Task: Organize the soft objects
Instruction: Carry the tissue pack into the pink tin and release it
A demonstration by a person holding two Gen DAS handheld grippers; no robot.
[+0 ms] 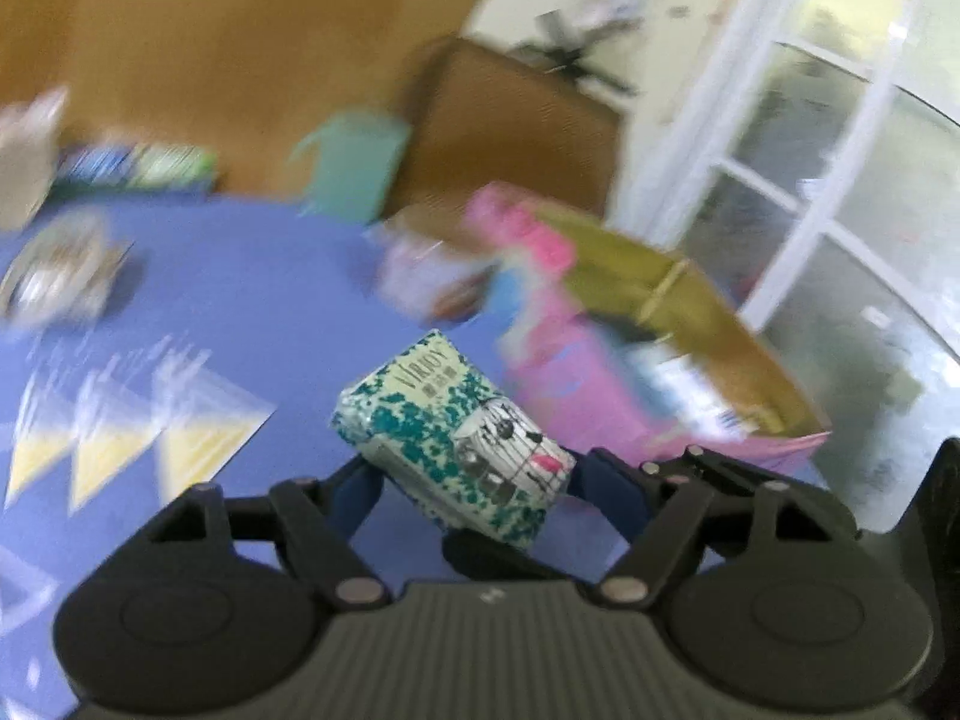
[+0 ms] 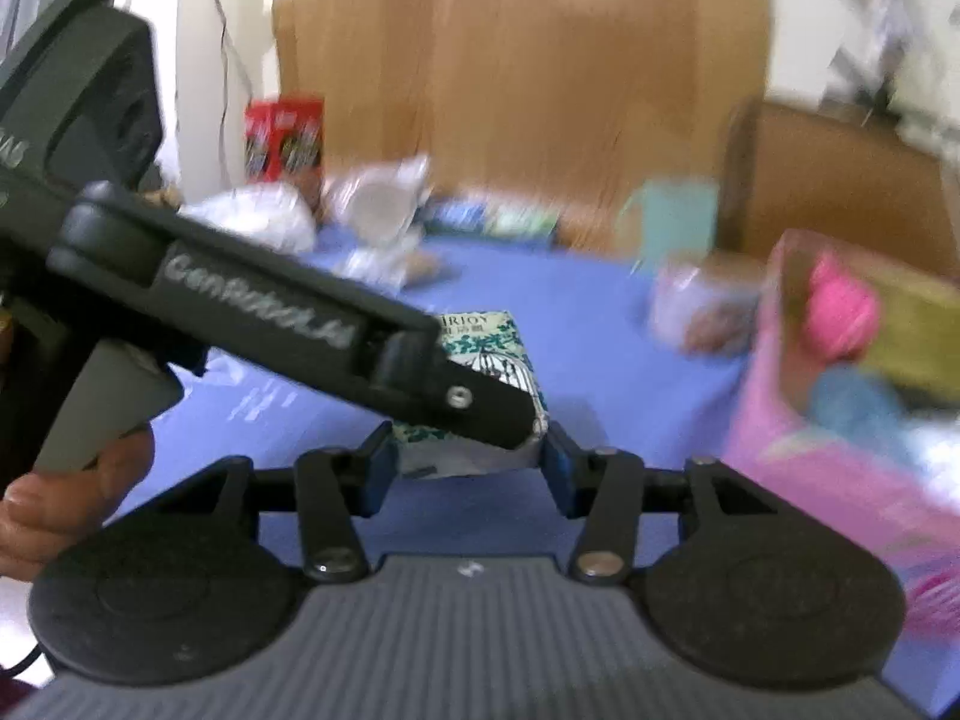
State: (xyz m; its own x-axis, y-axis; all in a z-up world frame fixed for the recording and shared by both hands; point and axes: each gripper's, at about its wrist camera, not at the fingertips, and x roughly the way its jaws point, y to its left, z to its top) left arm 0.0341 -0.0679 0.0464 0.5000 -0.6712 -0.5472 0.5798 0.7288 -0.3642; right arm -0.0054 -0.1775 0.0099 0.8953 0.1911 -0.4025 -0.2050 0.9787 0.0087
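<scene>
A white tissue pack with a teal floral print [image 1: 453,429] is held tilted above the blue tablecloth [image 1: 240,276]. My left gripper [image 1: 471,480] is shut on it, one blue finger on each side. In the right wrist view the same pack [image 2: 480,396] sits between the blue fingers of my right gripper [image 2: 471,456], which also clamp it; the left gripper's black body [image 2: 270,324] crosses in front of it. A pink box [image 1: 576,396] with an open cardboard flap stands to the right, holding pink and blue soft items.
A teal container [image 1: 354,168], a brown cardboard box [image 1: 510,120], plastic-wrapped packs [image 1: 60,270] and clear bags with yellow triangles [image 1: 132,420] lie on the cloth. A red carton [image 2: 285,132] and crumpled white bags [image 2: 258,216] sit at the far left. The views are motion-blurred.
</scene>
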